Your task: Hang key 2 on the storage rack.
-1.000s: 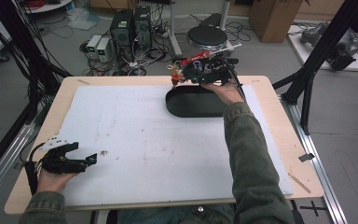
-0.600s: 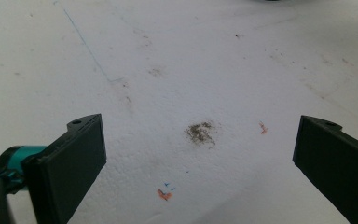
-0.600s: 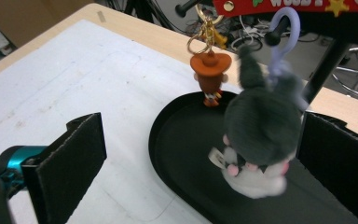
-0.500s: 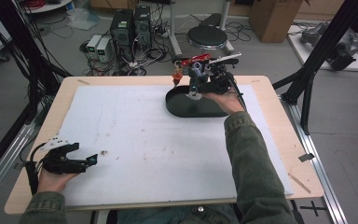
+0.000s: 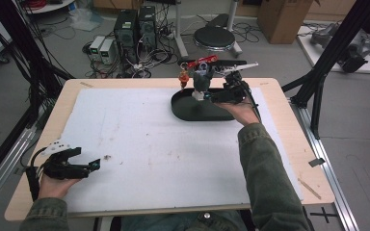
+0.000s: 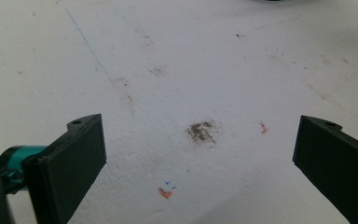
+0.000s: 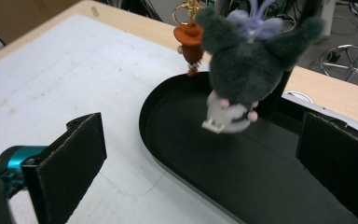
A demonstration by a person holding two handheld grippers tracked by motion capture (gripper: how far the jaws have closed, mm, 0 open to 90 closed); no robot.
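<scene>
Right gripper at the black tray, plush toy hanging over it

The table (image 5: 289, 159) wears its white sheet (image 5: 149, 144), and at the far side sits the black oval tray (image 7: 261, 177). Right gripper (image 5: 211, 97) is up at the tray's near rim, jaws spread wide with nothing between them. Left gripper (image 5: 89, 166) rests at the near left corner, jaws wide apart and empty too. The dark grey plush toy (image 7: 247, 60) dangles above the tray, a small orange charm (image 7: 189, 42) hanging just beside it.
</scene>
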